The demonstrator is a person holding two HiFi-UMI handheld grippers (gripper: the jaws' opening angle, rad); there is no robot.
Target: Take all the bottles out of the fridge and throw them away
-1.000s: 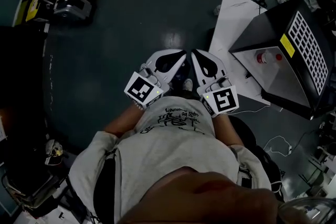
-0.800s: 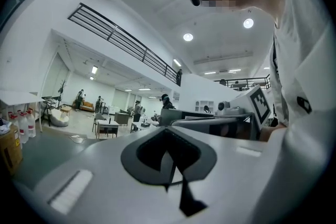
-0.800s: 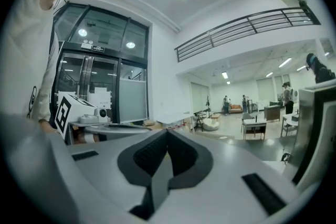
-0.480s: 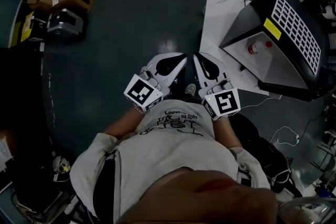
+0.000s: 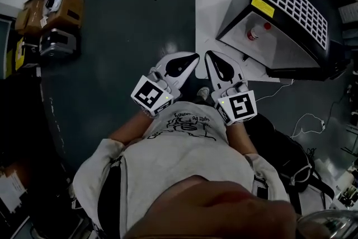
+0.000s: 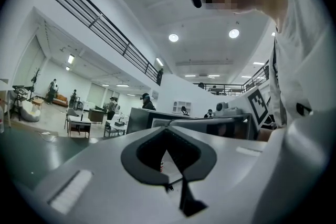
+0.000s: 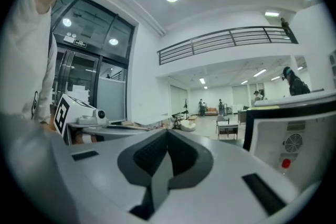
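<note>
The bottle (image 5: pixel 253 34) sits inside the open fridge (image 5: pixel 291 36) at the upper right of the head view, its red cap turned up toward the camera. From this steep angle it seems to stand on end, but its body is too small and foreshortened to be sure of the long axis. The fridge is a black box on the dark floor (image 5: pixel 128 19), its white interior facing the person, with a white grille (image 5: pixel 293 5) and a yellow label (image 5: pixel 262 6) on its upper face. A white panel (image 5: pixel 210 5) lies flat against its near side, between the fridge and the grippers; whether it is the door or a board cannot be told. Cardboard boxes (image 5: pixel 59 5) stand well apart at the upper left, and thin cables (image 5: pixel 305 120) trail over the floor at the right. The left gripper (image 5: pixel 190 57) and the right gripper (image 5: pixel 210 56) are held side by side just in front of the person's light shirt (image 5: pixel 184 159), tips nearly touching each other and pointing out over the floor, well short of the fridge. The left gripper's fingers (image 6: pixel 105 162) are together with nothing between them, and the right gripper's fingers (image 7: pixel 100 165) are likewise pressed together and empty. The bottle is clear-bodied; a second small red spot shows just beside it.
</note>
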